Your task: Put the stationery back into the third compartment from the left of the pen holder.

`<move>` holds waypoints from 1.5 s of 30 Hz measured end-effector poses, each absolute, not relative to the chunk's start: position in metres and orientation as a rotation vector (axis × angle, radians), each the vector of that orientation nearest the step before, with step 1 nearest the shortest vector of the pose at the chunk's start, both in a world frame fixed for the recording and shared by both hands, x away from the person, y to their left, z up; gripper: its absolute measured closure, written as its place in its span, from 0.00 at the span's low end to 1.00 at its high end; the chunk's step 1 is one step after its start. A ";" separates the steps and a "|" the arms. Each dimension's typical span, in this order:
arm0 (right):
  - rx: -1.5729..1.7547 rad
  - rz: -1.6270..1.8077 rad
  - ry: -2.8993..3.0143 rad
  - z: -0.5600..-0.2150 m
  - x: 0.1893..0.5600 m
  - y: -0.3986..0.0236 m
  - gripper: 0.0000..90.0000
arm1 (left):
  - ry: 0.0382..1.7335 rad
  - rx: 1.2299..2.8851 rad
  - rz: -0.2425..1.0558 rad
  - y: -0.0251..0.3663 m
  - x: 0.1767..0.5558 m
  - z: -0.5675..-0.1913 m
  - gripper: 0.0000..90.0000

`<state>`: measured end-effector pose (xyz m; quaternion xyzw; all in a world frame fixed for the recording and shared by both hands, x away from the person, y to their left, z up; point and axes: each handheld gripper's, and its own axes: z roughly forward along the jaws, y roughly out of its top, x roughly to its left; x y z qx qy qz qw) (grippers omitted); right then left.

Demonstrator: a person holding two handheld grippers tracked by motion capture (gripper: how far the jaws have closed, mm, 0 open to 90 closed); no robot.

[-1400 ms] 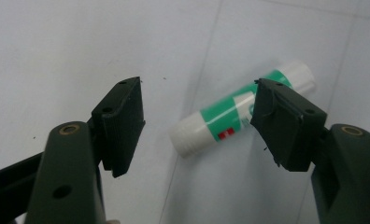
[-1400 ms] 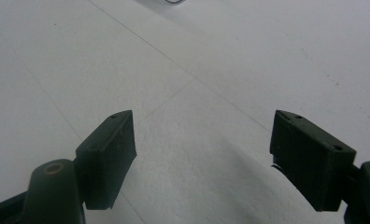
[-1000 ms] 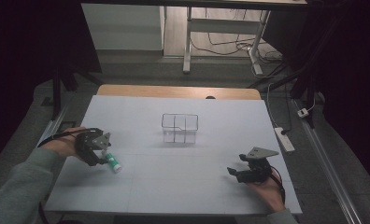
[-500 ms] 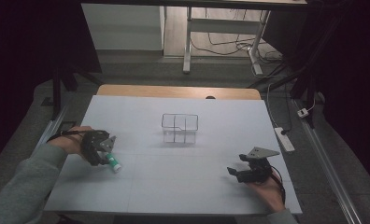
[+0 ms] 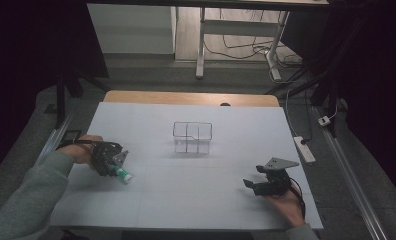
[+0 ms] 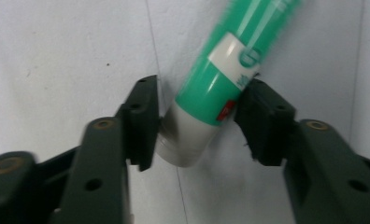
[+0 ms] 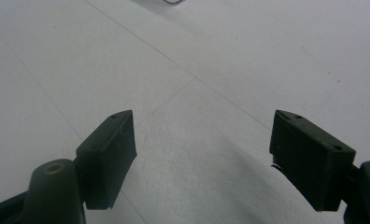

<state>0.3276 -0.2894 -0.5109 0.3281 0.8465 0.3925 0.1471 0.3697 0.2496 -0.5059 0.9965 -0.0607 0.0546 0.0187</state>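
Left fingers (image 6: 199,123): just been closing, now pinching green glue stick (image 6: 220,79) near its white cap end
Glue stick: lying on white surface (image 5: 196,190), front left
Right fingers (image 7: 204,158): spread wide, nothing between, low over surface
Wire basket (image 5: 192,137): mid-surface, well apart from both
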 end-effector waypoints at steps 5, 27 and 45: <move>0.940 1.123 2.440 -0.511 0.327 -0.289 0.25 | -0.189 3.077 0.166 0.253 0.370 -0.506 0.71; 0.938 1.137 2.435 -0.509 0.326 -0.290 0.25 | 0.365 2.804 0.320 0.249 0.348 -0.488 0.71; 0.943 1.143 2.435 -0.509 0.327 -0.290 0.25 | 0.653 2.584 0.368 0.213 0.334 -0.470 0.71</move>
